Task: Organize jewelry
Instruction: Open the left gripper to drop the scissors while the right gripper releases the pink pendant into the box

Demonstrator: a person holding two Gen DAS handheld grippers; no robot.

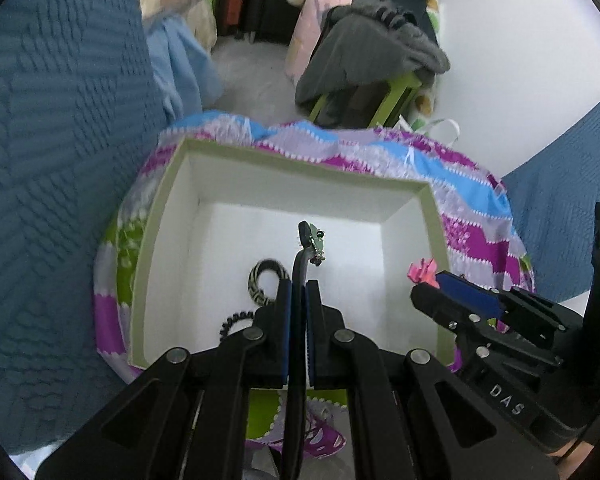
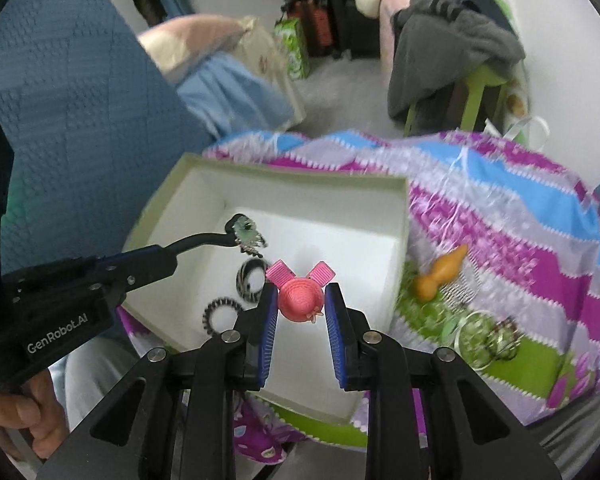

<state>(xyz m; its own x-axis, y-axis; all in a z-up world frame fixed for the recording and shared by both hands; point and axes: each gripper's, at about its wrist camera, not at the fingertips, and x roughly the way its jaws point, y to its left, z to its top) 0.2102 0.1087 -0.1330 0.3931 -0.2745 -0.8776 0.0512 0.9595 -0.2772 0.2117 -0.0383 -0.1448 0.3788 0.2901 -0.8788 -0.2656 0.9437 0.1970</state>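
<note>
My left gripper (image 1: pixel 299 294) is shut on a black hair clip with a green jewelled ornament (image 1: pixel 314 245) and holds it above the open white box (image 1: pixel 168 216). The clip also shows in the right wrist view (image 2: pixel 246 235). My right gripper (image 2: pixel 300 300) is shut on a pink hat-shaped hair clip (image 2: pixel 300 300) above the box's front right part (image 2: pixel 396 256). In the box lie a black-and-white patterned bangle (image 1: pixel 260 286) and a black spiral hair tie (image 2: pixel 220 312).
The box stands on a purple, blue and green patterned cloth (image 2: pixel 520 216). To its right lie an orange gourd-shaped piece (image 2: pixel 440 274), a spring-like ring (image 2: pixel 458 294) and green and dark bangles (image 2: pixel 488 338). Blue bedding (image 1: pixel 52 160) lies at left.
</note>
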